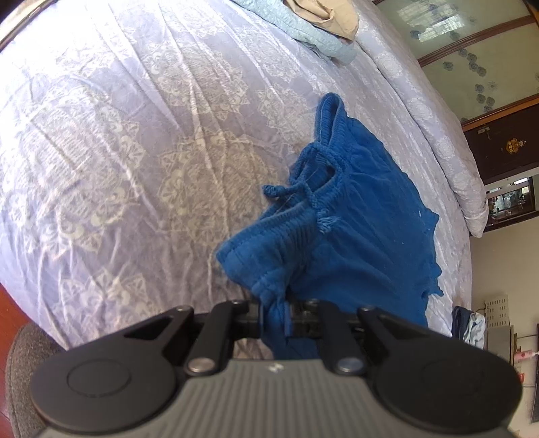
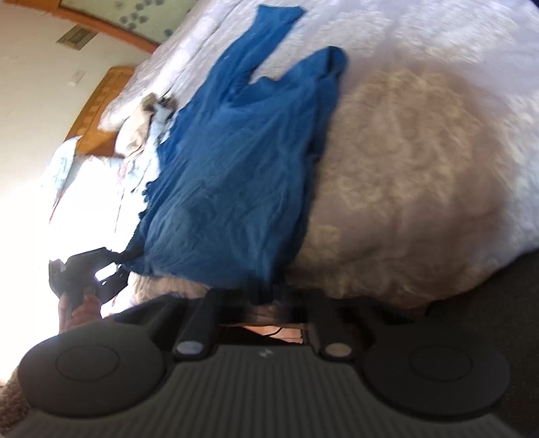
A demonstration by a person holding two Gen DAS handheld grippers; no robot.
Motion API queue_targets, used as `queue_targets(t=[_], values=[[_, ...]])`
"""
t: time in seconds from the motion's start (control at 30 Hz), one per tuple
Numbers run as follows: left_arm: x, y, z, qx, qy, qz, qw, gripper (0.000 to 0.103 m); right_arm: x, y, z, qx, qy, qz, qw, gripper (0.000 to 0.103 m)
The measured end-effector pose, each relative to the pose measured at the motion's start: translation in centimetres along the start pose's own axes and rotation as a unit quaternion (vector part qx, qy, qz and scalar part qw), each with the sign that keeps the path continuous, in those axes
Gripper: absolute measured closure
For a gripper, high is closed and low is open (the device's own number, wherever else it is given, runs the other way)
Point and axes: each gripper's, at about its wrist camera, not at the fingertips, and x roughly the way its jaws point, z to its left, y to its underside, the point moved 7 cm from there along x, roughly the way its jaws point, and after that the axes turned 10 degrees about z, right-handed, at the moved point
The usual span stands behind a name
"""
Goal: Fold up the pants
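Blue pants [image 1: 363, 229] with a ribbed waistband and a drawstring [image 1: 303, 192] lie on a lavender patterned bedspread [image 1: 134, 134]. My left gripper [image 1: 276, 313] is shut on the waistband edge, with cloth bunched between its jaws. In the right wrist view the pants [image 2: 229, 161] stretch away over the bed with both legs spread at the far end. My right gripper [image 2: 266, 293] is shut on the near waist edge. The left gripper [image 2: 87, 269] and the hand holding it show at the left of that view.
A light blue quilt [image 1: 303, 30] and beige cloth [image 1: 323, 13] lie at the bed's far end. A wardrobe with floral panels [image 1: 471, 60] stands beyond the bed. A wooden headboard [image 2: 101, 107] and pillows [image 2: 134, 124] are on the left. The bed edge is close to both grippers.
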Motion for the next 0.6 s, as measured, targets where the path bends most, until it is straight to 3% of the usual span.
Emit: queue_targets(t=[0.3, 0.43, 0.6], values=[[-2.5, -1.4, -2.2, -0.033, 0.061, -0.004, 0.9976, 0.094, -4.0, -4.2, 2.9, -0.019, -0.036, -0.080, 0.996, 0.093], [-2.3, -3.6, -4.0, -0.070, 0.098, 0.003, 0.9927, 0.094, -5.2, -9.1, 4.4, -0.028, -0.048, -0.126, 0.990, 0.093], [-0.9, -8.0, -7.9, -0.076, 0.101, -0.010, 0.9919, 0.094, -4.6, -17.0, 6.9, -0.051, -0.037, -0.164, 0.984, 0.093]])
